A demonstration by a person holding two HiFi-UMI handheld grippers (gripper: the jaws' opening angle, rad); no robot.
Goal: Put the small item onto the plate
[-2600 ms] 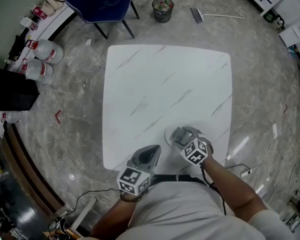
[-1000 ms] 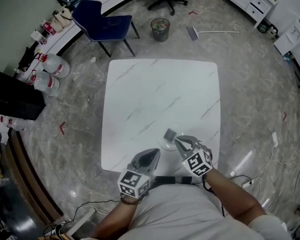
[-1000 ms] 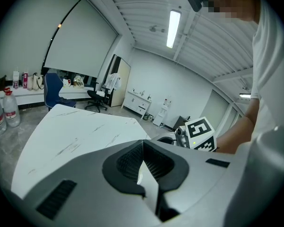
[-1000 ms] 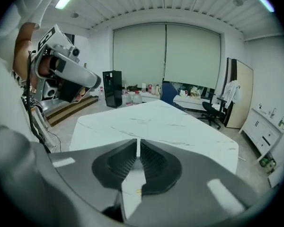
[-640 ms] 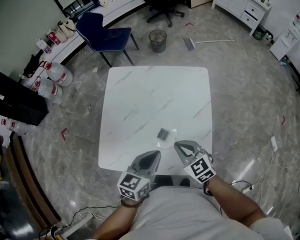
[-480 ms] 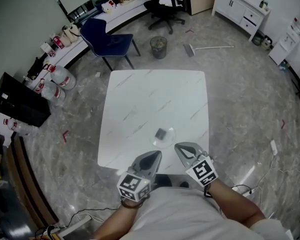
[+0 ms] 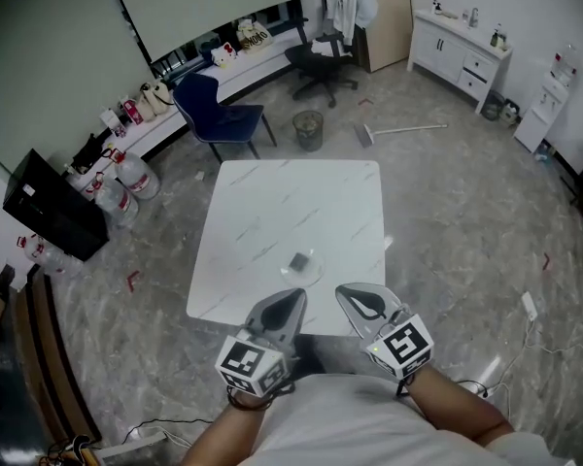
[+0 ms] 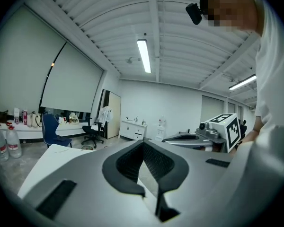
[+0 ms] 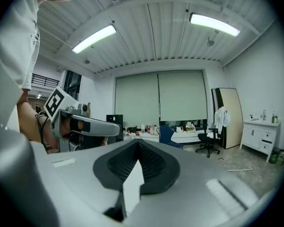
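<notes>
Our left gripper (image 7: 294, 296) and right gripper (image 7: 347, 291) have shut, empty fingers. The item (image 7: 298, 260) sits on the plate (image 7: 313, 267), by the counter's (image 7: 291, 197) near edge.

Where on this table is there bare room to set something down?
The far half of the table, toward the blue chair and bin, is bare, as are the strips between the plate and the left and right edges. Crowded: near middle, where the plate holds the small item, left gripper and right gripper at the near edge.
</notes>
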